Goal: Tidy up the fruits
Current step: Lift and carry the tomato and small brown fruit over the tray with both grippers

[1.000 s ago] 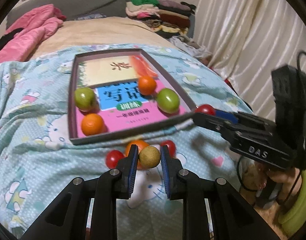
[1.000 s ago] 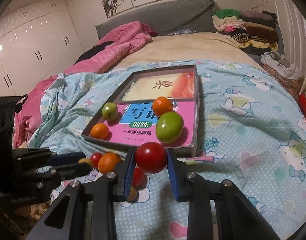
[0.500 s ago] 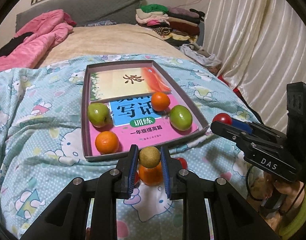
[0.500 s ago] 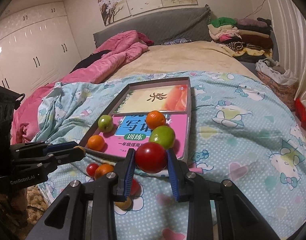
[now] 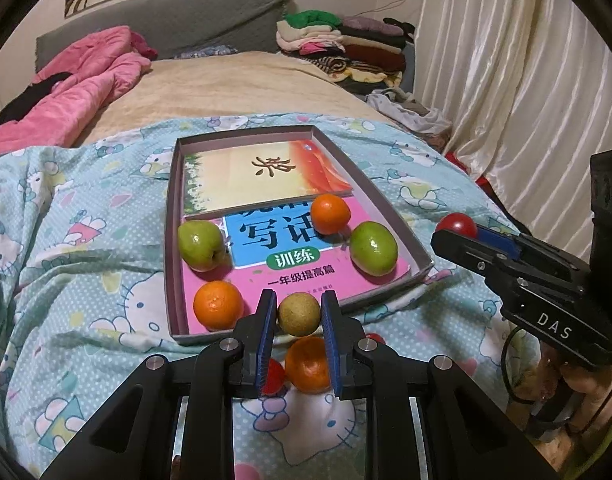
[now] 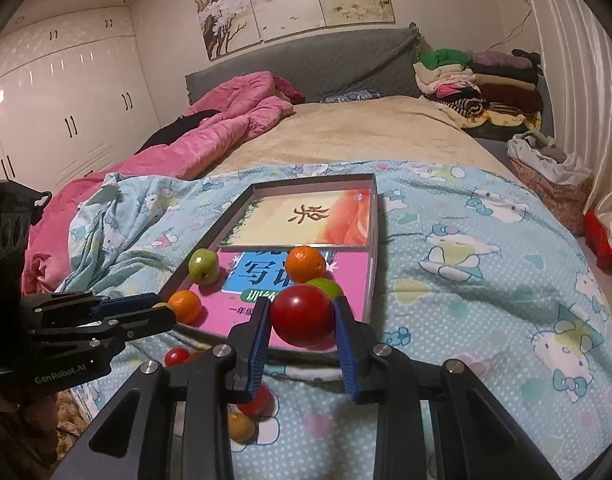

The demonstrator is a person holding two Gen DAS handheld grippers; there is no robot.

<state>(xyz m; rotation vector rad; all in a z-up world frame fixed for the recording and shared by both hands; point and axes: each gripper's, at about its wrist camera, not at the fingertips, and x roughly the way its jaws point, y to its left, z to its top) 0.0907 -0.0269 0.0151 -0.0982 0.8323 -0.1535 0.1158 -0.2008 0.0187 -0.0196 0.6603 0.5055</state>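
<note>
In the left wrist view my left gripper [image 5: 298,317] is shut on a small tan round fruit [image 5: 298,314], held above the near rim of the shallow box tray [image 5: 171,248]. Inside the tray, on two books, lie a green apple [image 5: 201,245], a second green fruit [image 5: 373,248] and two oranges [image 5: 330,214] [image 5: 218,305]. Seen from its own camera, my right gripper [image 6: 302,320] is shut on a red tomato [image 6: 302,315], just before the tray's near right corner [image 6: 372,248]. An orange [image 5: 308,365] and small tomatoes [image 5: 272,376] lie on the blanket under the left gripper.
The tray rests on a light blue cartoon-print blanket [image 6: 486,300] over a bed. A pink quilt [image 6: 234,120] is heaped at the far left, folded clothes [image 6: 474,84] are stacked at the head, and curtains [image 5: 526,80] hang on the right. A loose tomato [image 6: 176,357] lies near the left gripper [image 6: 162,313].
Both cameras have tipped upward a little, so the tray sits lower in each view and more of the room shows. Each gripper has kept hold of its fruit.
</note>
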